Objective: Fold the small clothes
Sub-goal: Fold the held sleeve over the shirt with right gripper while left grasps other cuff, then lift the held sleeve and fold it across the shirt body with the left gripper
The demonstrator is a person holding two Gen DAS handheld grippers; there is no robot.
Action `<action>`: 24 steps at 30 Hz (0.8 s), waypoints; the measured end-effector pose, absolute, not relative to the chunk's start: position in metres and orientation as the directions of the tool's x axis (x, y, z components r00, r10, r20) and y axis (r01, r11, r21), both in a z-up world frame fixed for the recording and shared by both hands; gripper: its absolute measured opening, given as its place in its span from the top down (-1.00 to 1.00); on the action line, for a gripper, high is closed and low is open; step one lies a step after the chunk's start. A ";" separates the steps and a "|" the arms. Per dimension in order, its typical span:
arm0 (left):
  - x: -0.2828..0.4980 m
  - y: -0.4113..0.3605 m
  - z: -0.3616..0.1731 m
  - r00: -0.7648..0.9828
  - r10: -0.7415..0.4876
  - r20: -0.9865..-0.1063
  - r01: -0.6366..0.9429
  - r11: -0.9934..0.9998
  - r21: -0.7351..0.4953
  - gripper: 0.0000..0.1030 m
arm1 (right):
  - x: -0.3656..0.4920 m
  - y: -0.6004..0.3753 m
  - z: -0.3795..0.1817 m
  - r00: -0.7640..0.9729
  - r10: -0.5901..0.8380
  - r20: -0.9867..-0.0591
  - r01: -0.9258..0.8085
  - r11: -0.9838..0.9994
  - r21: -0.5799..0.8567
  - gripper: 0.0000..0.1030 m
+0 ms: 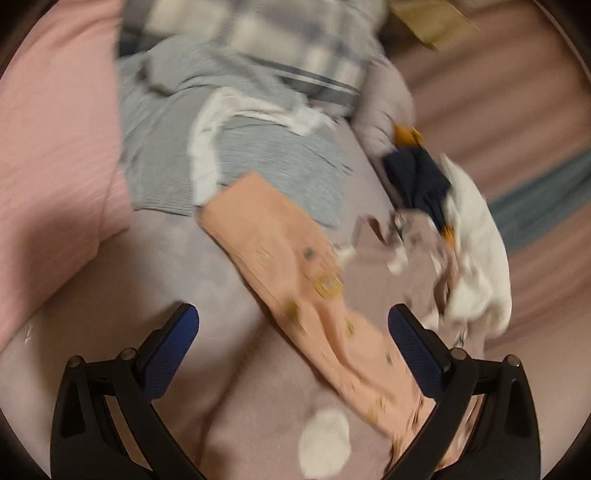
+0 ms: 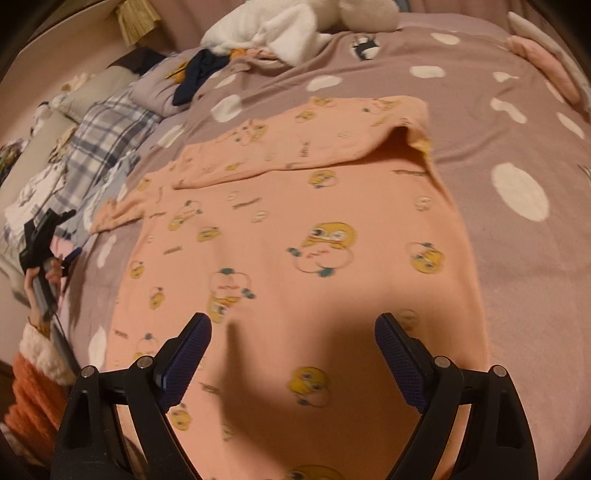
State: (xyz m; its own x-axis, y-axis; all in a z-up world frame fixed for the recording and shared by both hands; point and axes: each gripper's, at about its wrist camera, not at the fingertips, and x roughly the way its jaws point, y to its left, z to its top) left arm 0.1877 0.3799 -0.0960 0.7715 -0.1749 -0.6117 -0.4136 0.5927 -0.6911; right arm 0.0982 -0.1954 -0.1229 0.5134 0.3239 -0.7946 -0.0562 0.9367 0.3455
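A peach child's top (image 2: pixel 295 229) with yellow cartoon prints lies spread on the mauve spotted blanket (image 2: pixel 517 258). One sleeve (image 2: pixel 303 147) is folded across its upper part. My right gripper (image 2: pixel 293 332) is open and empty, hovering above the top's lower part. In the left wrist view the other sleeve (image 1: pixel 295 280) runs diagonally between my open, empty left gripper's (image 1: pixel 293 325) fingers. The left gripper also shows at the far left of the right wrist view (image 2: pixel 48 236), held in a hand.
A grey ribbed garment (image 1: pixel 236 158), a plaid cloth (image 1: pixel 295 33), a navy garment (image 1: pixel 417 181) and white fabric (image 1: pixel 476 258) lie beyond the sleeve. A pink pillow (image 1: pixel 55 147) is at the left. A white plush heap (image 2: pixel 295 26) sits at the blanket's far edge.
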 end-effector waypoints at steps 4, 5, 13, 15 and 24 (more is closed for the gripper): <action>0.193 0.386 -0.103 0.808 -0.146 -0.570 -0.380 0.611 -0.695 -0.97 | 0.097 -0.203 -0.138 0.476 0.329 -0.816 -0.016 0.930 0.366 -0.75; 0.195 0.388 -0.103 0.807 -0.147 -0.572 -0.379 0.613 -0.693 -0.97 | 0.096 -0.203 -0.139 0.480 0.328 -0.813 -0.019 0.931 0.364 -0.75; 0.226 0.412 -0.116 0.795 -0.194 -0.575 -0.390 0.564 -0.728 0.10 | 0.097 -0.190 -0.139 0.481 0.248 -0.841 -0.019 0.962 0.273 -0.76; 0.223 0.422 -0.121 0.797 -0.200 -0.570 -0.409 0.517 -0.752 0.39 | 0.098 -0.187 -0.139 0.477 0.228 -0.849 -0.019 0.968 0.250 -0.76; 0.213 0.407 -0.093 0.786 -0.041 -0.617 -0.459 0.630 -0.627 0.89 | 0.094 -0.178 -0.140 0.479 0.170 -0.861 -0.061 0.985 0.161 -0.77</action>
State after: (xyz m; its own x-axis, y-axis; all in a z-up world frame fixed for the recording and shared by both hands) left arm 0.2132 0.4066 -0.0929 0.7860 -0.0409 -0.6168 -0.4590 0.6298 -0.6266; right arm 0.0940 -0.1783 -0.1403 0.4787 0.1703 -0.8613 -0.0610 0.9851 0.1608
